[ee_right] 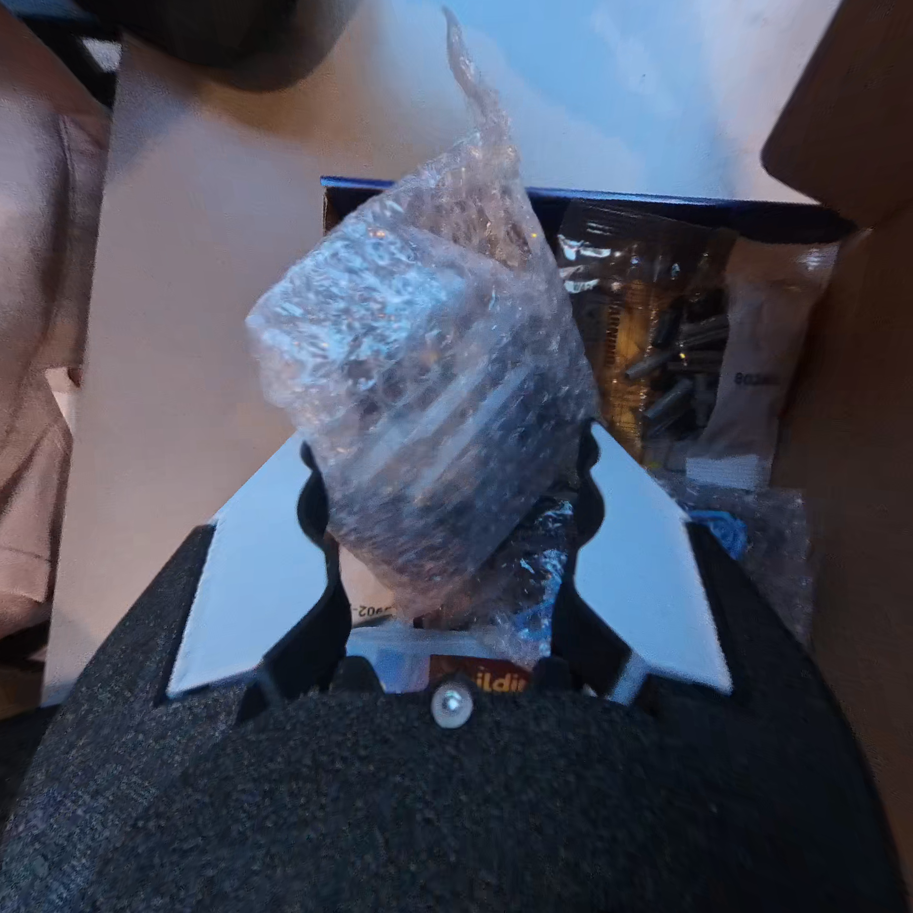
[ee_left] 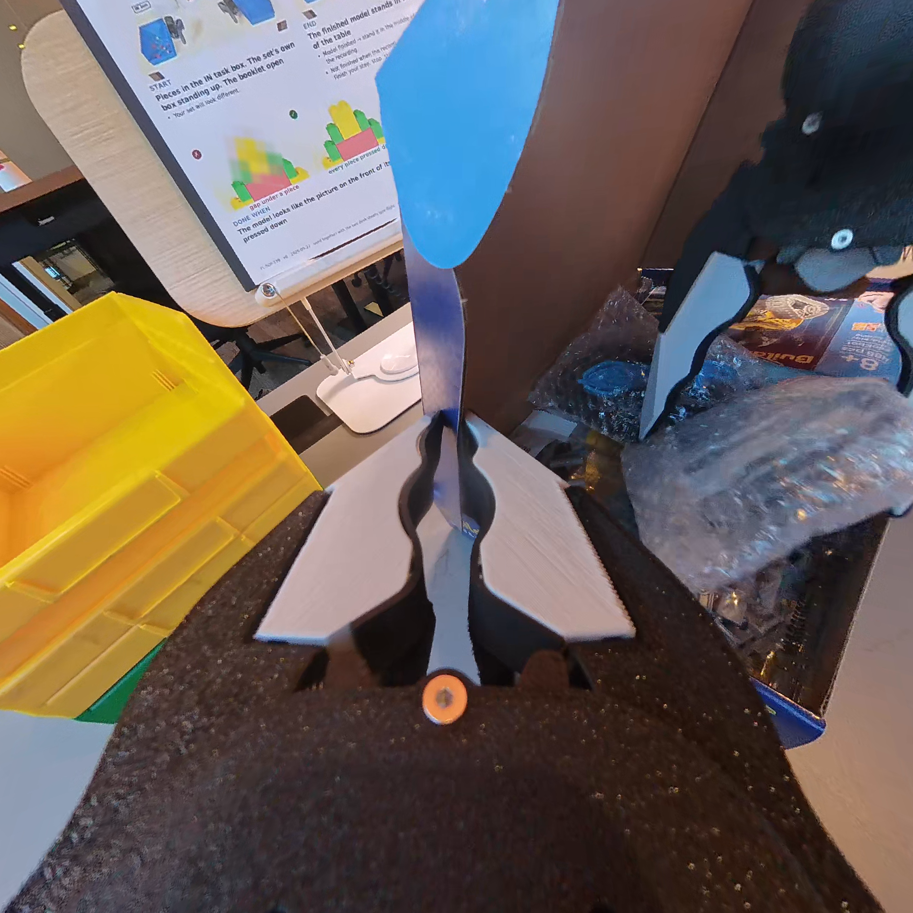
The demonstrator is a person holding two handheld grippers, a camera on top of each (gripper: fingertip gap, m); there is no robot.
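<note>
Up close, we see the left gripper (ee_left: pixel 447 420) clamped on the blue box flap (ee_left: pixel 437 341), which stands upright beside a yellow bin (ee_left: pixel 113 474). Our right gripper (ee_right: pixel 449 469) has its jaws apart around a clear plastic bag (ee_right: pixel 420 375) of small dark parts, over the open box (ee_right: pixel 691 207).

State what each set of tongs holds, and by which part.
Left tongs: the box's blue flap, by its edge. Right tongs: open around a clear plastic bag; grip unclear.
</note>
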